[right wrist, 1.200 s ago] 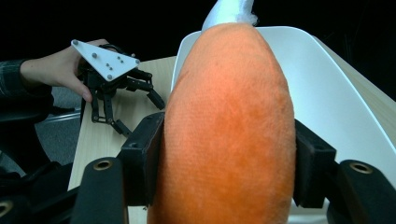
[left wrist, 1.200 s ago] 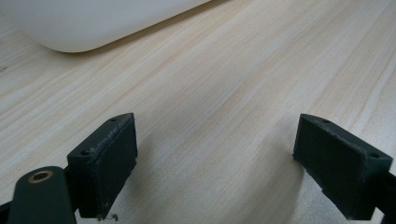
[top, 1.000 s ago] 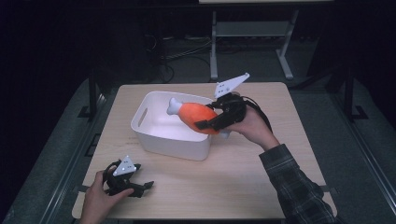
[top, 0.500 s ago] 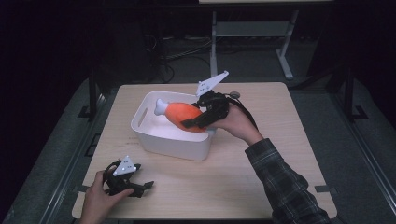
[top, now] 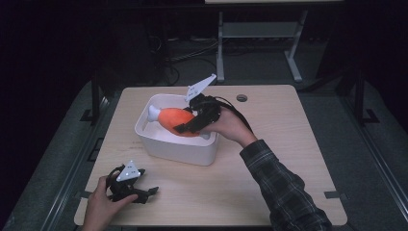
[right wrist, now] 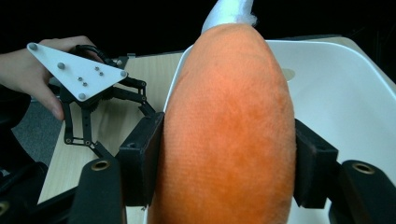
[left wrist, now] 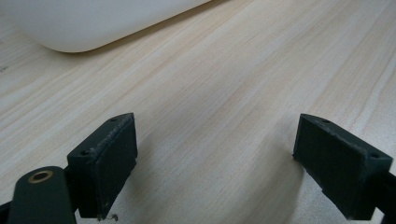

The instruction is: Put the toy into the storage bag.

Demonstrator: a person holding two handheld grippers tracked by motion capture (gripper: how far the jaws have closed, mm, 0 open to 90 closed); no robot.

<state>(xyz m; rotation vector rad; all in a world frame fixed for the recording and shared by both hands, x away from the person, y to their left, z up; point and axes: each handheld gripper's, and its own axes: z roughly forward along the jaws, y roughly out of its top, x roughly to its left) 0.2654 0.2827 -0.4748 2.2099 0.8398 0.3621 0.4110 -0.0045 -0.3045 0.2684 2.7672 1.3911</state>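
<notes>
The plush drumstick (top: 179,121) is bright orange with a white bone end, held over the white bin (top: 175,144). Around the bin, the table (top: 288,159) is pale wood with fine grain. Both grippers are black with pale grey plates. Right of the bin, the sleeve (top: 284,192) is dark plaid.

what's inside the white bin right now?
Over the white bin, the right gripper holds an orange plush drumstick, white end toward the far rim. The bare white floor shows beside it; the part beneath the plush is covered.
</notes>
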